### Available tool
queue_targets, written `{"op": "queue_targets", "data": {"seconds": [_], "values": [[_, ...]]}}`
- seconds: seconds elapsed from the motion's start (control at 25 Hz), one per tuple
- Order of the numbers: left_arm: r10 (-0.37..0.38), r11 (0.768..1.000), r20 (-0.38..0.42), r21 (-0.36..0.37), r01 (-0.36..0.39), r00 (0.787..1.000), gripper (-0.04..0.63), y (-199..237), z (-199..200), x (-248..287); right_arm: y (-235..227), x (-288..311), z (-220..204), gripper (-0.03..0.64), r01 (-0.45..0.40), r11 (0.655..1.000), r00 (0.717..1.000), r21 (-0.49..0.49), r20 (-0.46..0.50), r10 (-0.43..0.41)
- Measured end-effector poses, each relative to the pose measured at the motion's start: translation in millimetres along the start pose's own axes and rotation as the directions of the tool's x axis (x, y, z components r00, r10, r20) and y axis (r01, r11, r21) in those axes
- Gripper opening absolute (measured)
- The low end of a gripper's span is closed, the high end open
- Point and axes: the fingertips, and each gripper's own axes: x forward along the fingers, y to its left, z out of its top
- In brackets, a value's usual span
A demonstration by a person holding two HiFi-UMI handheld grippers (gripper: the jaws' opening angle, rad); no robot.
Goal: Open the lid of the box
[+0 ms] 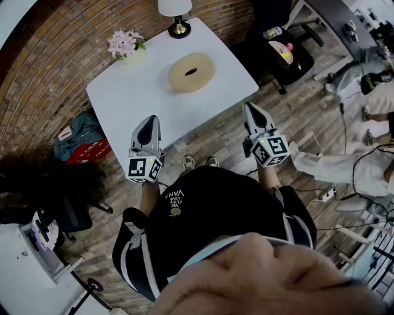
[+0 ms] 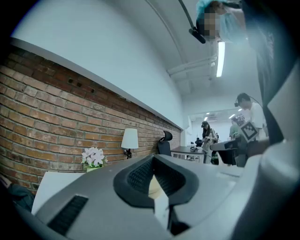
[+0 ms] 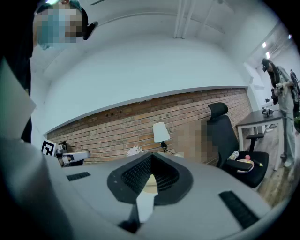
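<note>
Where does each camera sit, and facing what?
Head view: person's head, steeply down at table and round box; torso, left gripper, right gripper show.
Left gripper view: on left gripper, toward lamp, flowers; shut jaws show.
Right gripper view: on right gripper, toward lamp, office chair; shut jaws show.
Shared: lamp, all three.

Beyond the left hand-held gripper (image 2: 153,161), the box (image 2: 153,186) shows only as a tan sliver in the notch of its closed jaws. The right hand-held gripper (image 3: 150,157) hides it the same way. In the head view the box's lid seam is too small to tell. Past the box, the lamp (image 1: 175,7) is cut off by the top edge.
</note>
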Motion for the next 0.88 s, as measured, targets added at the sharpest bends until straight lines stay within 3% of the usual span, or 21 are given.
{"op": "queue_targets", "data": {"seconds": [0.56,0.88], "values": [[0.044,0.999,0.004,-0.017,-0.044,0.999,0.009,-9.4,-10.9,2.6,-13.7,3.2,-0.5,0.003,-0.062,0.997,0.998,0.041,0.015,0.062],[0.058,0.998,-0.036,-0.037,-0.059,0.998,0.009,6.5,-29.0,9.3,-6.0,34.9,-11.2,0.003,-0.113,0.993,0.993,0.042,-0.019,0.114]]}}
